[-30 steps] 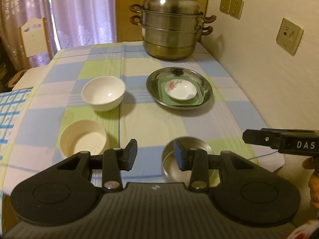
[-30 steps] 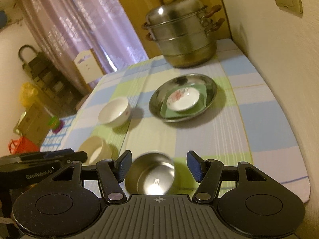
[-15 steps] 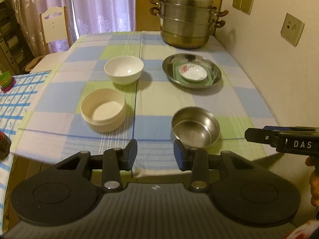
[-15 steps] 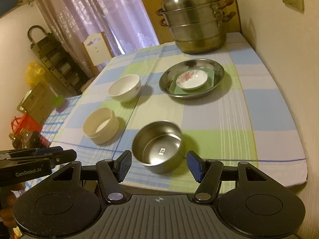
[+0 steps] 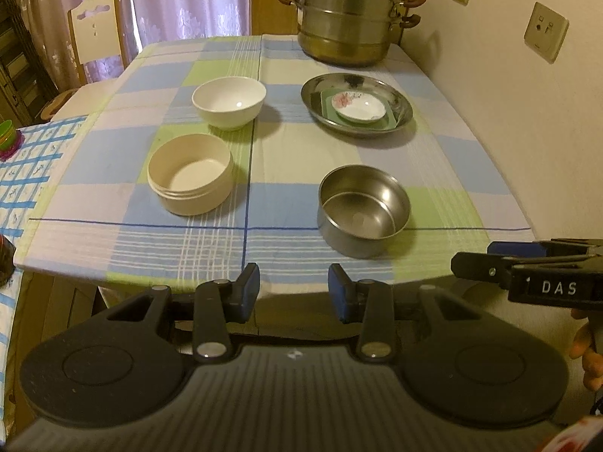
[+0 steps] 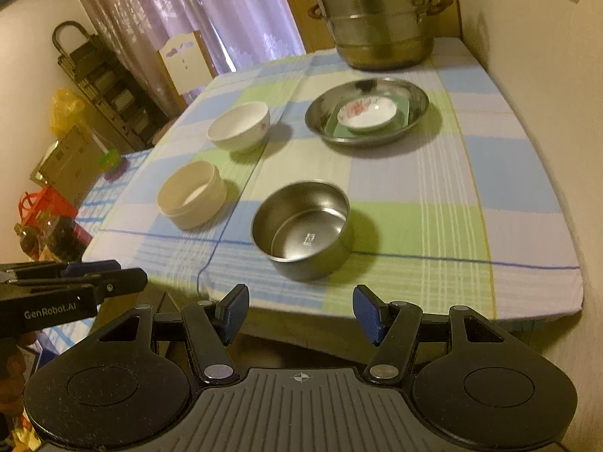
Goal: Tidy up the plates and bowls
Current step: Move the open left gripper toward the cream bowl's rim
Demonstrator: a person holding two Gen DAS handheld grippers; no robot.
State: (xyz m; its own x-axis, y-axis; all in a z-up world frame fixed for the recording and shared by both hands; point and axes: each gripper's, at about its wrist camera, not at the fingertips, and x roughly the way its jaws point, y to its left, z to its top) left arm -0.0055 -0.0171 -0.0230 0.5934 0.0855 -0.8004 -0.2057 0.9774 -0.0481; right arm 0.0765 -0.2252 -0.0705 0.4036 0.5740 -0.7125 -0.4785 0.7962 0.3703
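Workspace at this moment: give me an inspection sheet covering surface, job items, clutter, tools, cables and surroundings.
Surface: table under a checked cloth, set against the wall.
Job's things: white bowl, cream tub and steel bowl stand apart and upright; a steel plate holds a green square dish with a flowered saucer on top.
Clutter: lidded steamer pot at the far end.
Tools: left tool and right tool are open, empty, short of the table's near edge.
Cables: nothing seen.
Surroundings: curtains, white chair, wall sockets.
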